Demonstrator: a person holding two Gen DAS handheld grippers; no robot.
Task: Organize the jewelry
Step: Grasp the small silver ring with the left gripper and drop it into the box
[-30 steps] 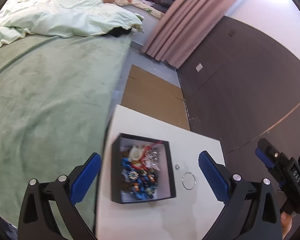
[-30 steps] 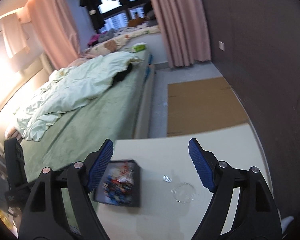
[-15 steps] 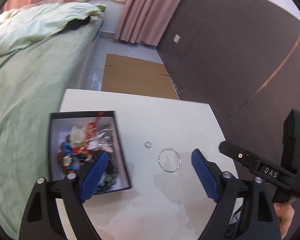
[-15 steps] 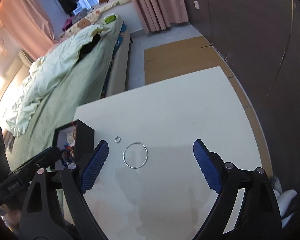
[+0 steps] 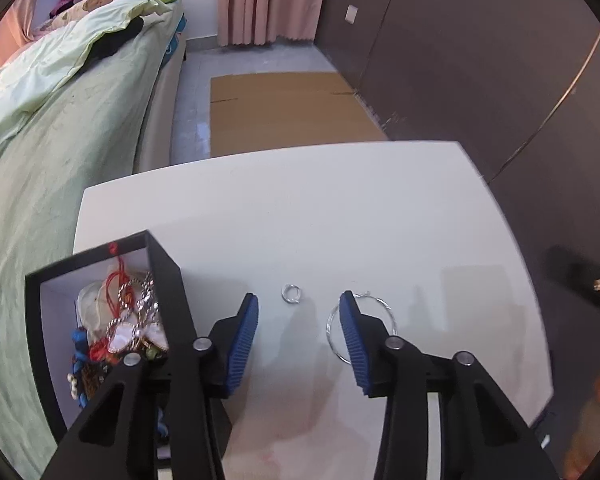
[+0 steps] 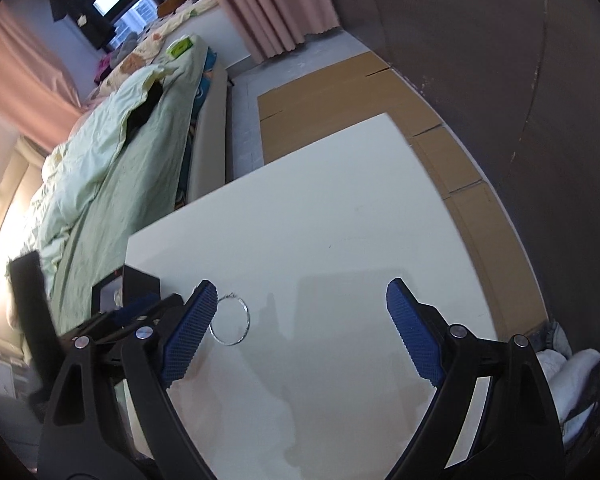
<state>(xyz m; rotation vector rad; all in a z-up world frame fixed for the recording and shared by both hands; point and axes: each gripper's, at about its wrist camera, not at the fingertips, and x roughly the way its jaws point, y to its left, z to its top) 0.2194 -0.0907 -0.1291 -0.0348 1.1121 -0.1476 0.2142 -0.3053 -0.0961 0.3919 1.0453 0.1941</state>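
A small silver ring (image 5: 291, 294) lies flat on the white tabletop (image 5: 340, 220), toward its near left part, just beside a large thin silver hoop (image 5: 384, 312) on its right. Left of both, at the tabletop's left edge, stands an open black box (image 5: 168, 280) heaped with beads, red cord and chains. The left gripper (image 5: 299, 336) points down over the ring, its jaws closing with nothing but bare tabletop between the blue pads; its right pad overlaps the hoop in the view. The right gripper (image 6: 300, 328) hangs over the tabletop's near middle, jaws spread wide and empty, the hoop by its left pad. A green bed (image 5: 60, 140) runs along the left edge.
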